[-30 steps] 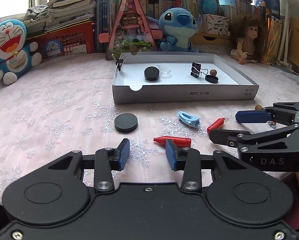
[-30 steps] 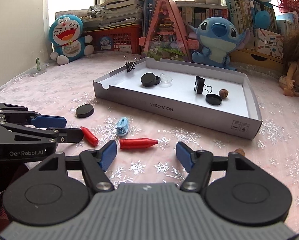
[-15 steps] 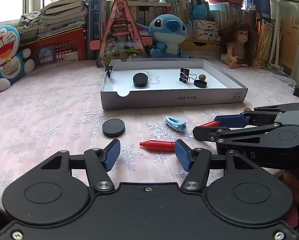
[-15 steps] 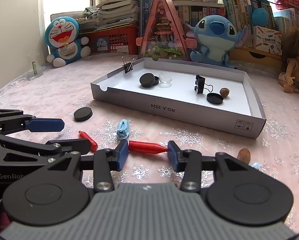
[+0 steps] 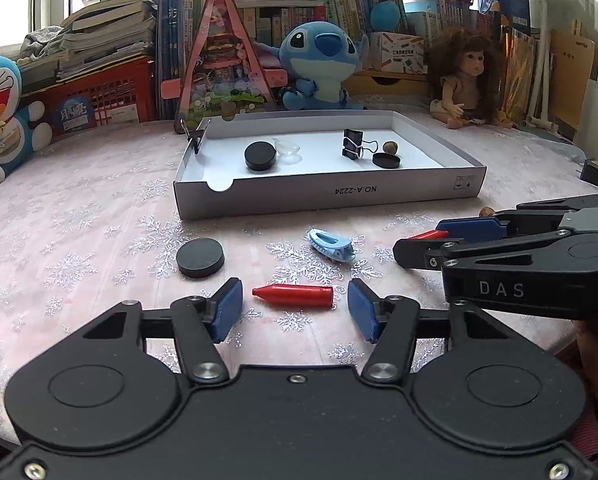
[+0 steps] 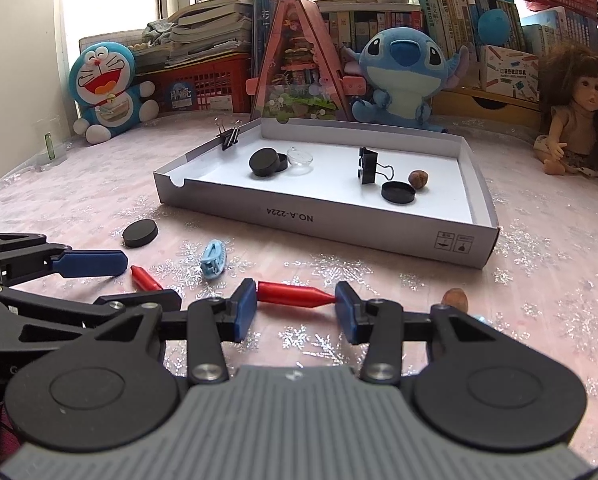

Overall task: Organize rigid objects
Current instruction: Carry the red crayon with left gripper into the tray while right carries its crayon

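The right gripper [image 6: 295, 307] is clamped lengthwise on one red crayon [image 6: 295, 295]; the left gripper's [image 5: 295, 314] jaws are closing around another red crayon [image 5: 293, 295], untouched.

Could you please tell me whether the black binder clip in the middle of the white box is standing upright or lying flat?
Upright. The binder clip stands on the floor of the white box, its black body tall and one wire handle resting out to the side.

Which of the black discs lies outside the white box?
The black disc on the snowflake tablecloth, left of the light blue clip. The other black discs lie inside the white box.
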Action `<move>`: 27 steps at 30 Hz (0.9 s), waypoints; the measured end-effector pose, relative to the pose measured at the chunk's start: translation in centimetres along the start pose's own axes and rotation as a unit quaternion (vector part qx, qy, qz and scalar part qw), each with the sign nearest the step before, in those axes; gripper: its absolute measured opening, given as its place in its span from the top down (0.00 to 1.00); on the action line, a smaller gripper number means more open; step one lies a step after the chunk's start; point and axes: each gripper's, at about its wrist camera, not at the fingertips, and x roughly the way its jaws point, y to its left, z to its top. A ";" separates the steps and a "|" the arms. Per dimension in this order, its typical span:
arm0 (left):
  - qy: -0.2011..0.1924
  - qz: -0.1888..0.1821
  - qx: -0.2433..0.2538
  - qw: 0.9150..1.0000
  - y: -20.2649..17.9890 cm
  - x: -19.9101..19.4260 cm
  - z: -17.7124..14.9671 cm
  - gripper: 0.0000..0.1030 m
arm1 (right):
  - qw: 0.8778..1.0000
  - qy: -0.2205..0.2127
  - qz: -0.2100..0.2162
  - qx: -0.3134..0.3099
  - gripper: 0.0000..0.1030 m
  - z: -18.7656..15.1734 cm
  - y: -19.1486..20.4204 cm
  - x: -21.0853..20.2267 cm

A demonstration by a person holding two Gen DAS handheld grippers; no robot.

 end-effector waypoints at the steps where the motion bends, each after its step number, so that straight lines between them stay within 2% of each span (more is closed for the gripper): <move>1: 0.001 0.001 0.001 1.000 0.0 0.2 0.0 0.52 | 1.000 -0.002 -0.002 -0.002 0.53 0.0 0.1 0.0; 4: -0.002 -0.002 0.003 1.000 0.0 0.3 0.0 0.59 | 1.000 -0.005 -0.007 -0.007 0.53 -0.1 0.2 -0.1; 12: -0.020 0.006 0.001 1.000 0.2 0.1 0.7 0.59 | 1.000 -0.013 -0.014 0.000 0.53 0.1 -0.3 -0.4; 22: -0.039 0.014 -0.026 0.999 1.8 0.0 4.0 0.59 | 0.999 -0.036 -0.035 0.018 0.53 1.8 -1.8 -0.9; 27: -0.051 0.021 -0.012 0.998 2.0 0.2 5.4 0.59 | 0.997 -0.048 -0.047 0.026 0.53 2.9 -2.7 -1.0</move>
